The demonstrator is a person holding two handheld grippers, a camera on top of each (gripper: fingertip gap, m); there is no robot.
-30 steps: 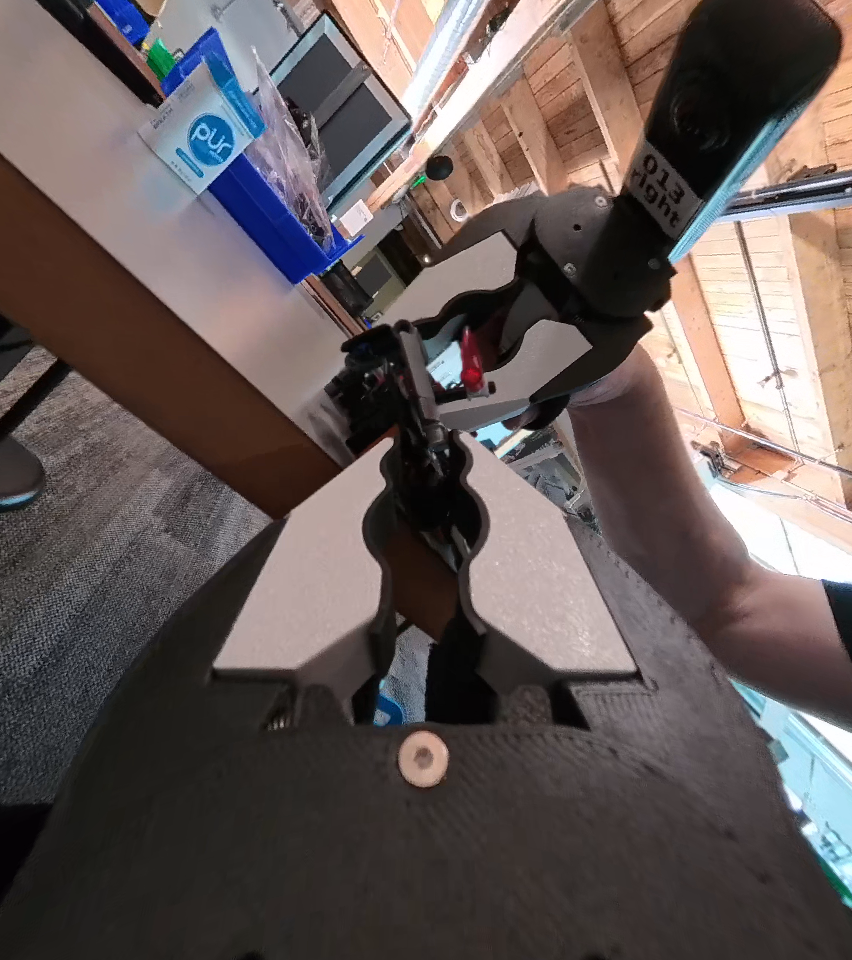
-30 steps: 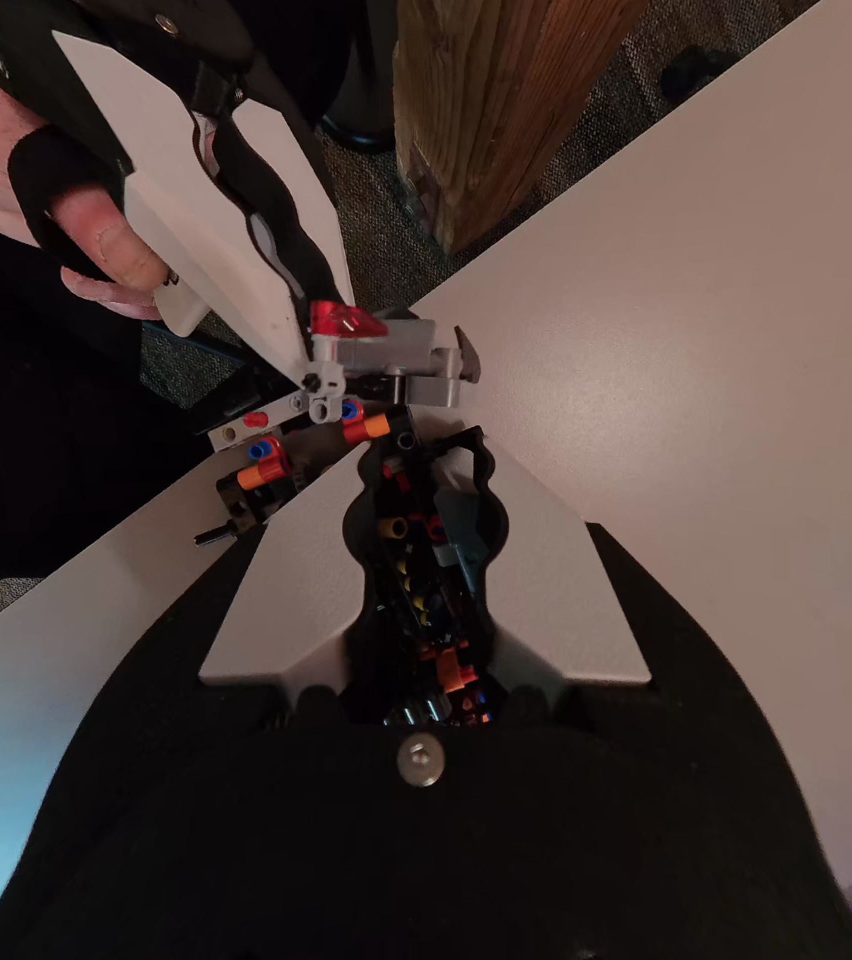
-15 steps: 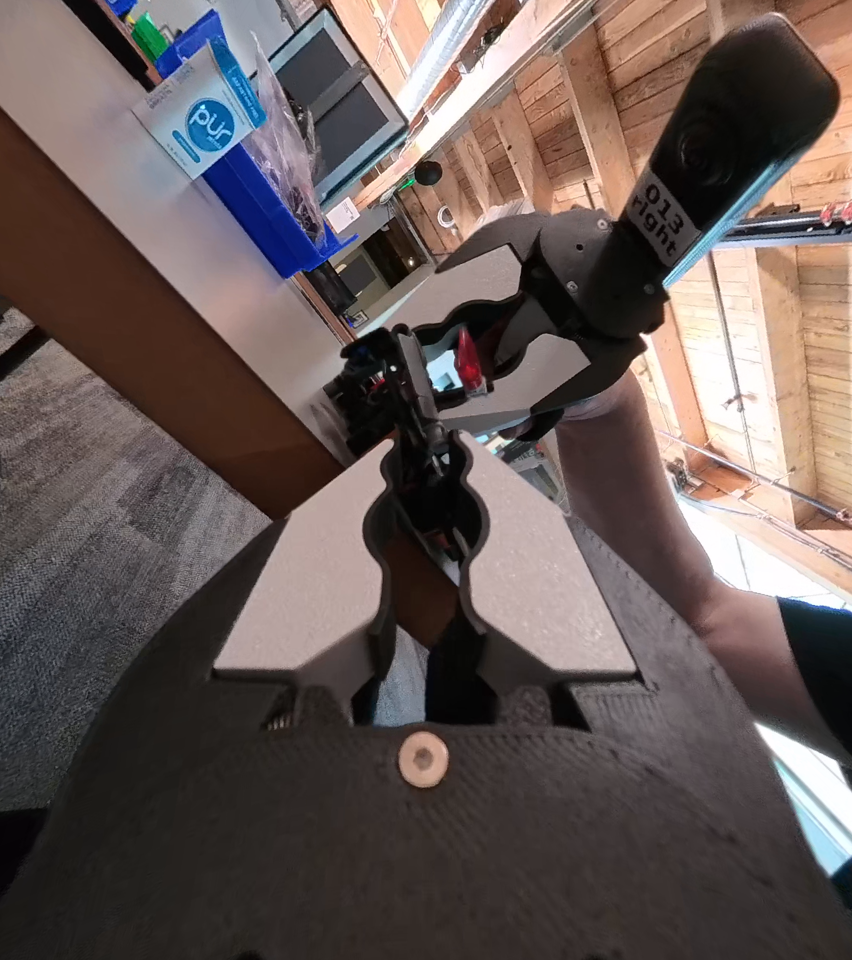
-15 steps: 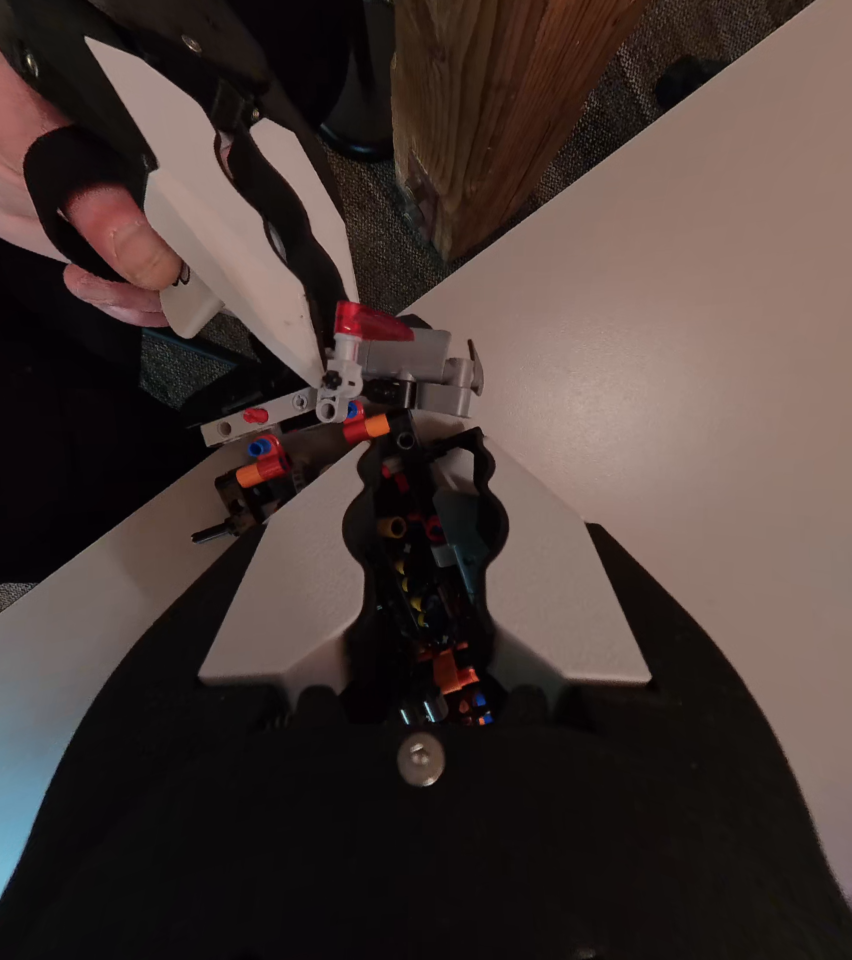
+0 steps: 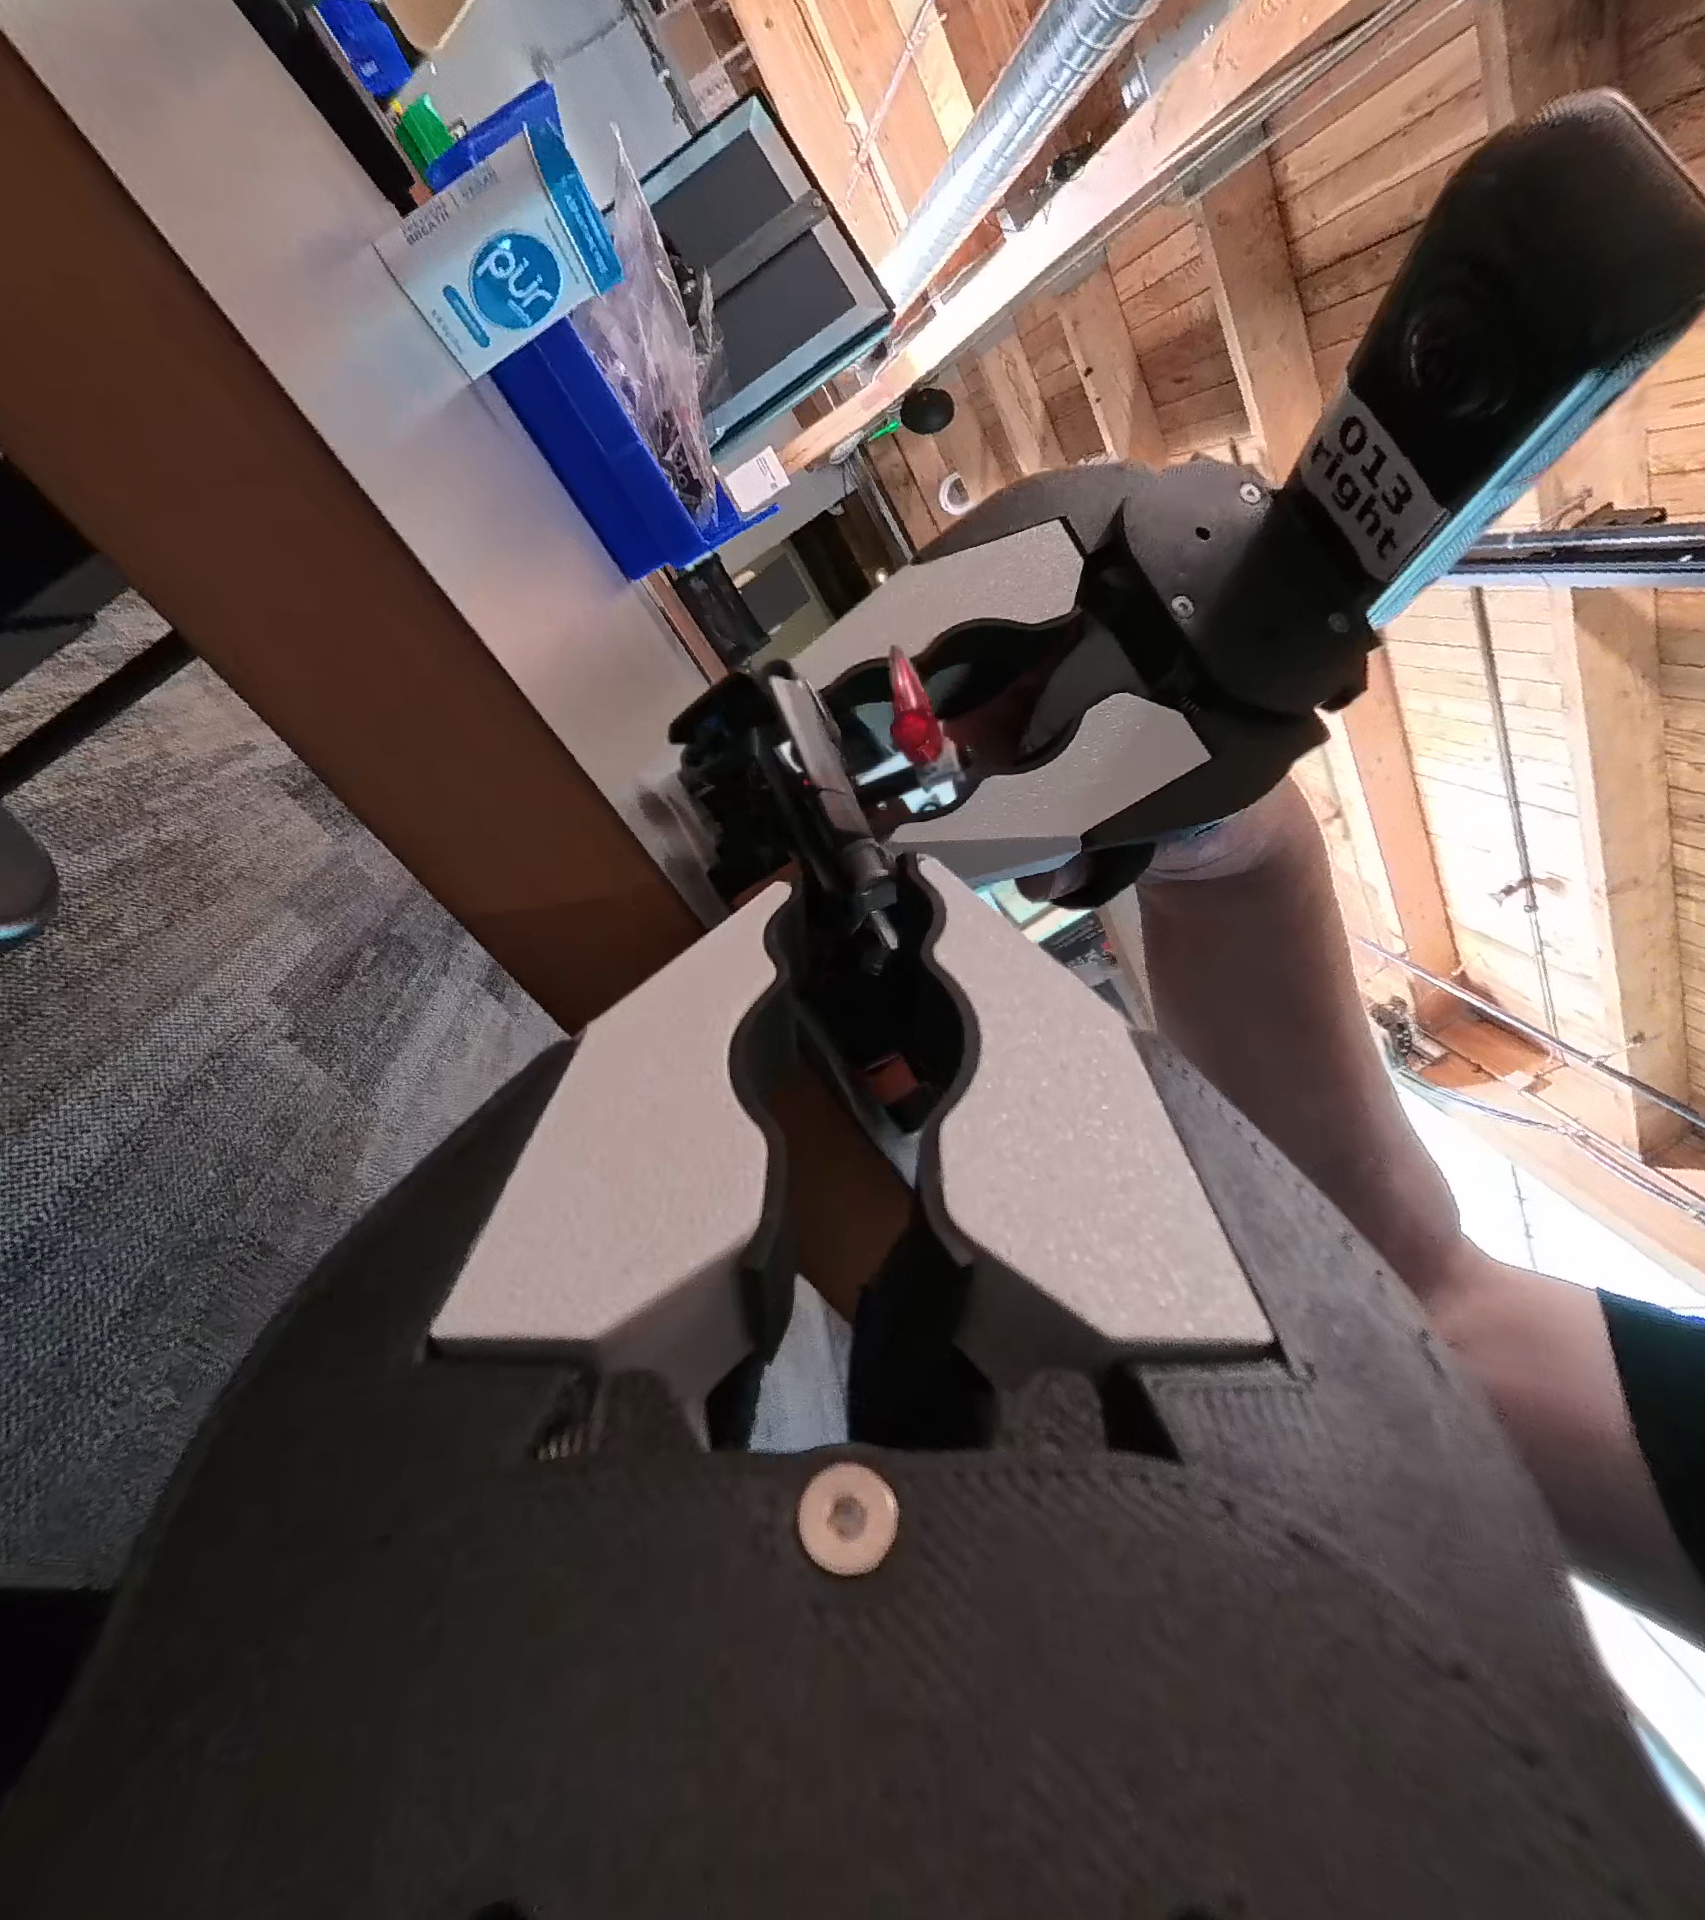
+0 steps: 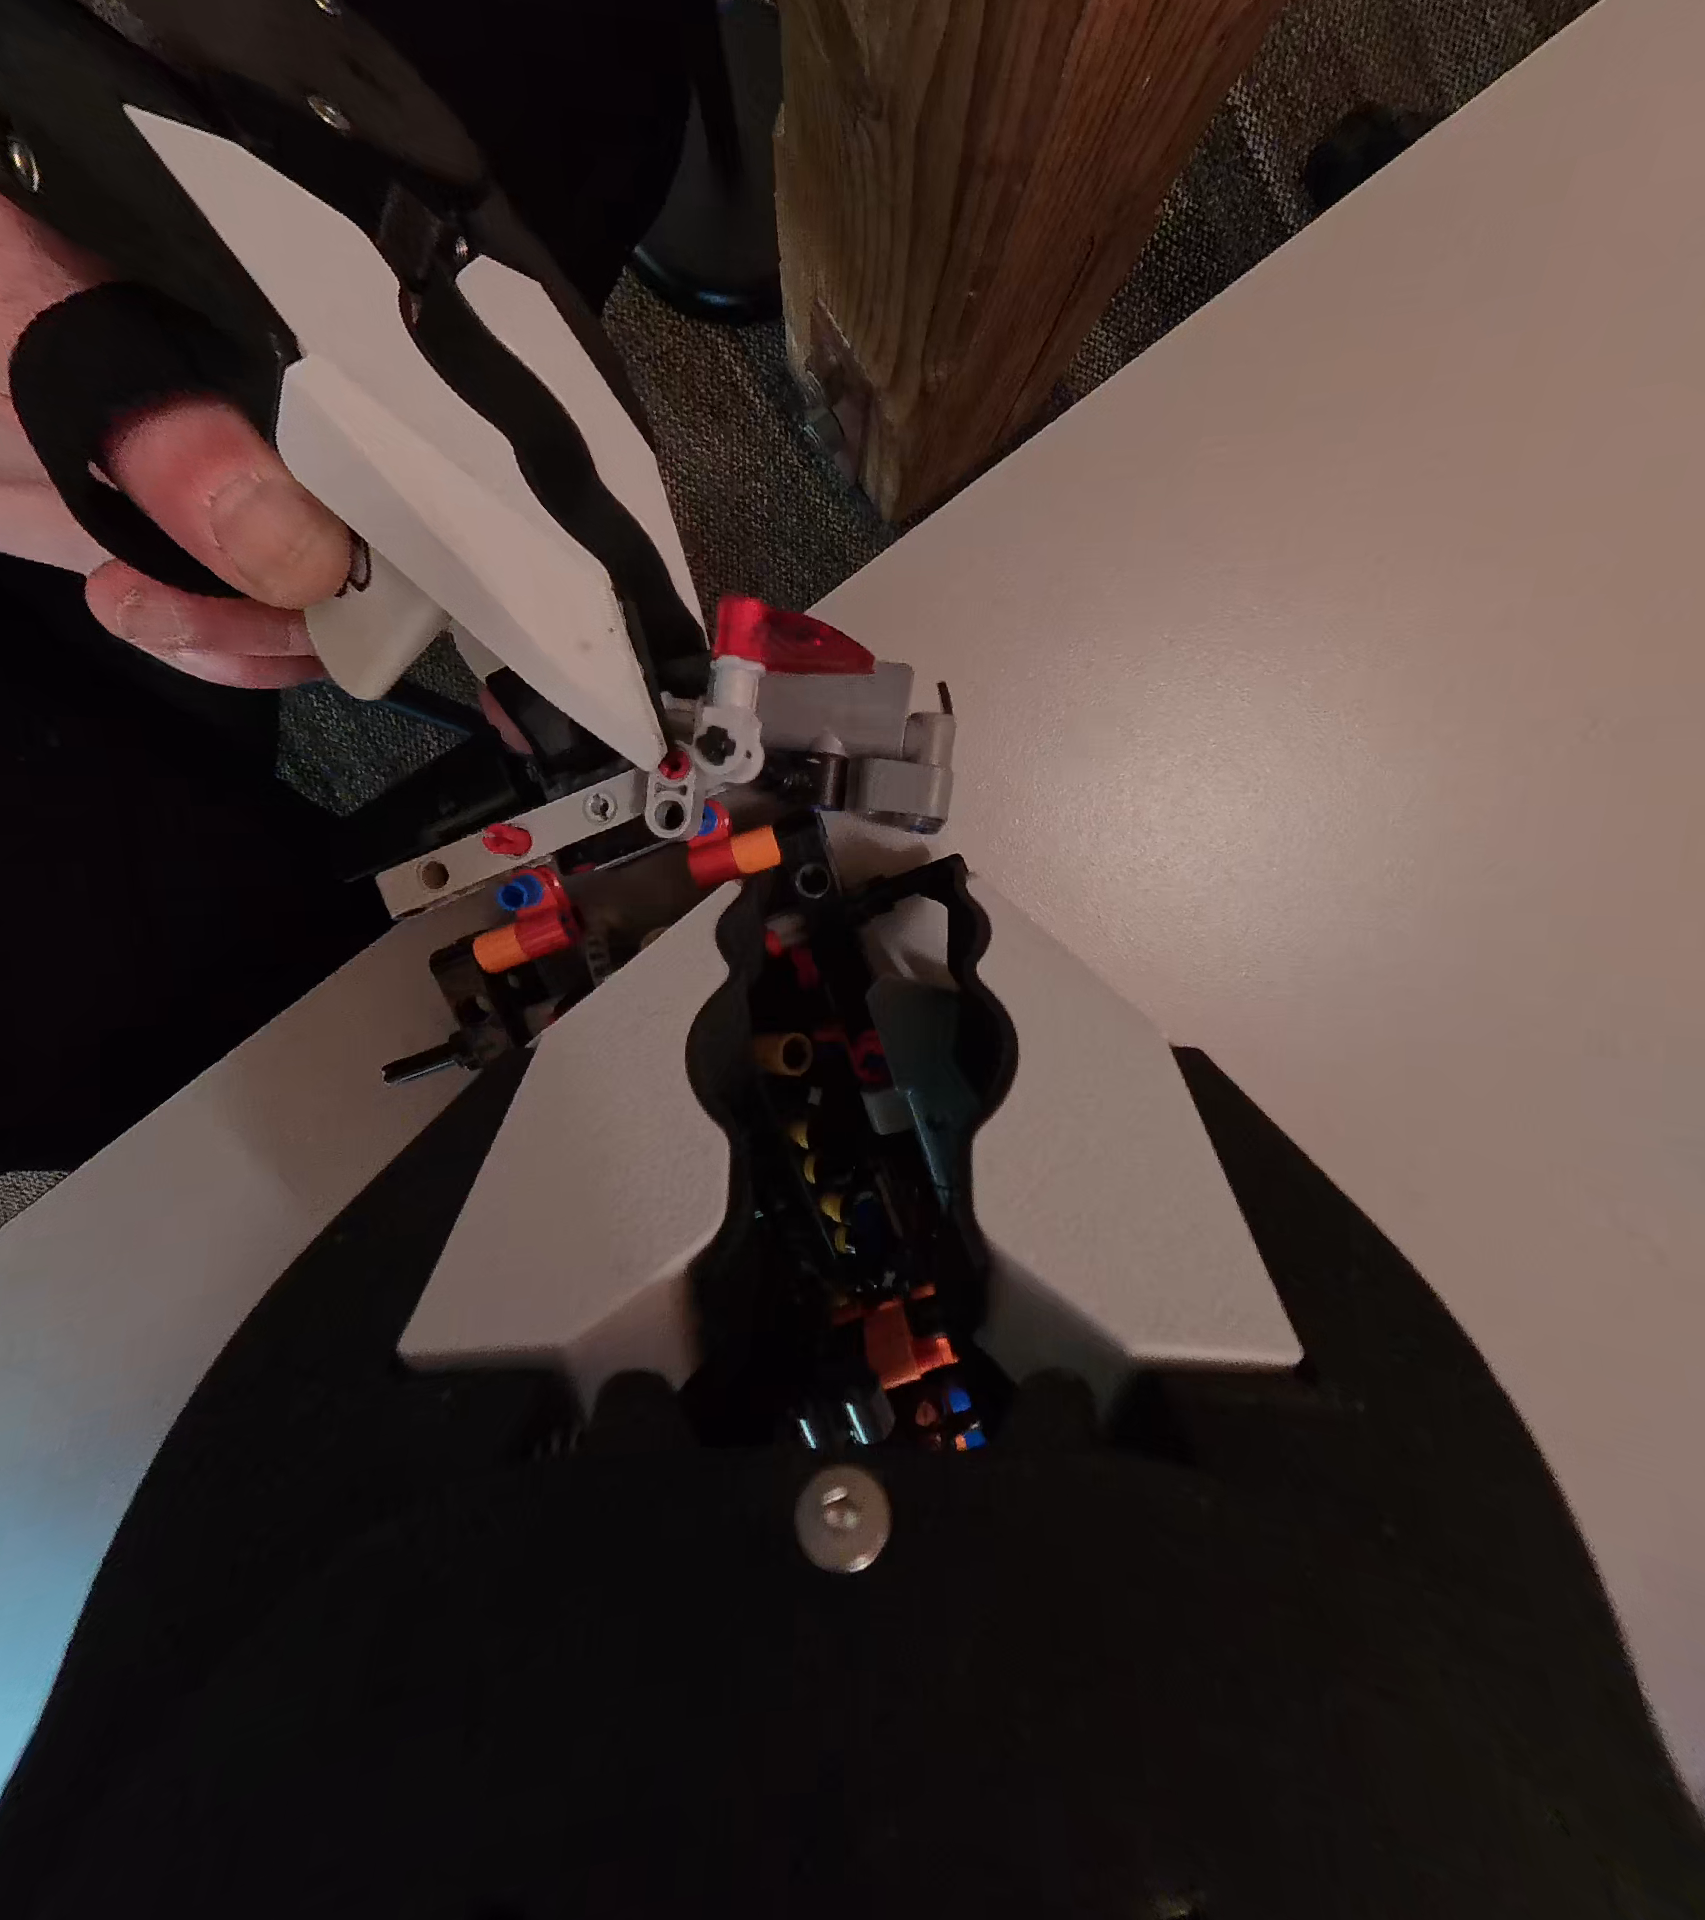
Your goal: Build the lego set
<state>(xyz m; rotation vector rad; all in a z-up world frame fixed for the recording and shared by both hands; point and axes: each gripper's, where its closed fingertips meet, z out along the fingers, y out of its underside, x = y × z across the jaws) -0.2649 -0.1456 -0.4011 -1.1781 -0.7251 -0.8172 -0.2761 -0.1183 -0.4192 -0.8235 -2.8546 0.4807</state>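
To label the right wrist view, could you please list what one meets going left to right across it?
Hand → left gripper → red piece → grey piece → wooden post → table.

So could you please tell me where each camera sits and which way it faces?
Left wrist view: on the left gripper, low beside the table, tilted up toward the ceiling; right gripper and a forearm show.
Right wrist view: on the right gripper, looking down at the table; left gripper and a hand show.
Both share the lego model.
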